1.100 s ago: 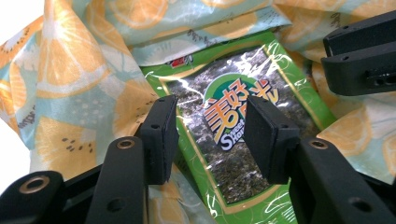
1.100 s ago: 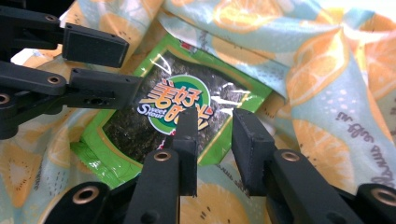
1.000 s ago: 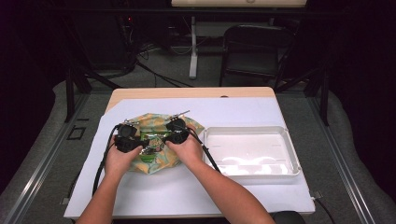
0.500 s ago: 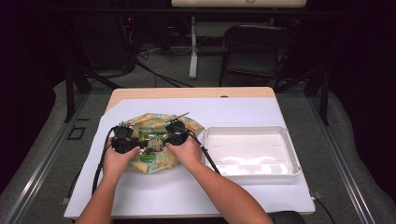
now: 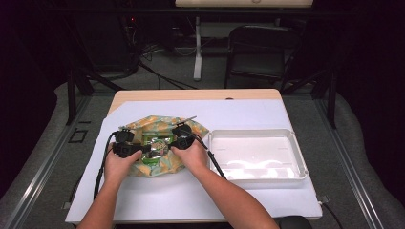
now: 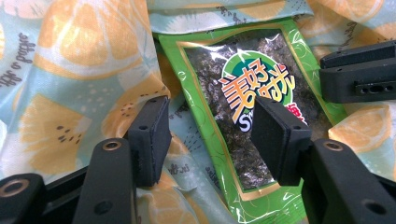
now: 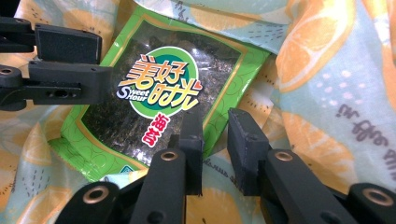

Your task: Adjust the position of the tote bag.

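Between both tools point(image 5: 152, 144), seaweed packet point(image 5: 154, 147).

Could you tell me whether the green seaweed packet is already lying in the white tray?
No: in the high view the green seaweed packet lies on the lemon-print cloth bag, left of the white tray.

I see the snack packet point(image 5: 154, 149) lying in the cloth bag point(image 5: 162, 125) on the counter point(image 5: 248, 112); the tray point(image 5: 258, 135) sits right of it.
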Available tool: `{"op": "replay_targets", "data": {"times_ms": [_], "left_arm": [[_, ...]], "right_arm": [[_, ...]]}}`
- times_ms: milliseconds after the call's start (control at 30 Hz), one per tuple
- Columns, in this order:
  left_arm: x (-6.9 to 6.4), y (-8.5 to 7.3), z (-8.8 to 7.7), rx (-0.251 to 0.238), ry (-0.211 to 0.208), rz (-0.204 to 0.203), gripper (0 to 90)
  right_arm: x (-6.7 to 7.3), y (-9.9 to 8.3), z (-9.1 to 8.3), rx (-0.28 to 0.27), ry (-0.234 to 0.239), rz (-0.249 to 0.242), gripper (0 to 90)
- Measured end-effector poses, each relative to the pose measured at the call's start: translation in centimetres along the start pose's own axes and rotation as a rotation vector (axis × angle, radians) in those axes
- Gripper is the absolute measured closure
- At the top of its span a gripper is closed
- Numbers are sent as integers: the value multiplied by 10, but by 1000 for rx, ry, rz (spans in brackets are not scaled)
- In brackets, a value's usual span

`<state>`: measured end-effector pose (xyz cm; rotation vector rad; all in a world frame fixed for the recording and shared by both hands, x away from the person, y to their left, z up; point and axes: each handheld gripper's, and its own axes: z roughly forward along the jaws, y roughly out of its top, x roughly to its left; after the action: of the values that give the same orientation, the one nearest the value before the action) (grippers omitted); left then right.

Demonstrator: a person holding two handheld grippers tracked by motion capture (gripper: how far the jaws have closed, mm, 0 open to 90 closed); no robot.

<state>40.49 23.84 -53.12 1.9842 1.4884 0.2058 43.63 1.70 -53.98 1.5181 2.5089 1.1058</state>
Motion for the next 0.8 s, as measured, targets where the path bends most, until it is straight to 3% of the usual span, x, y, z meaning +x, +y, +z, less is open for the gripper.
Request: {"op": "replay_targets", "data": {"times_ms": [800], "left_arm": [[-2, -3, 12, 42, -85, -37, 434]], "right_arm": [[-3, -3, -1, -3, 13, 8, 769]]}}
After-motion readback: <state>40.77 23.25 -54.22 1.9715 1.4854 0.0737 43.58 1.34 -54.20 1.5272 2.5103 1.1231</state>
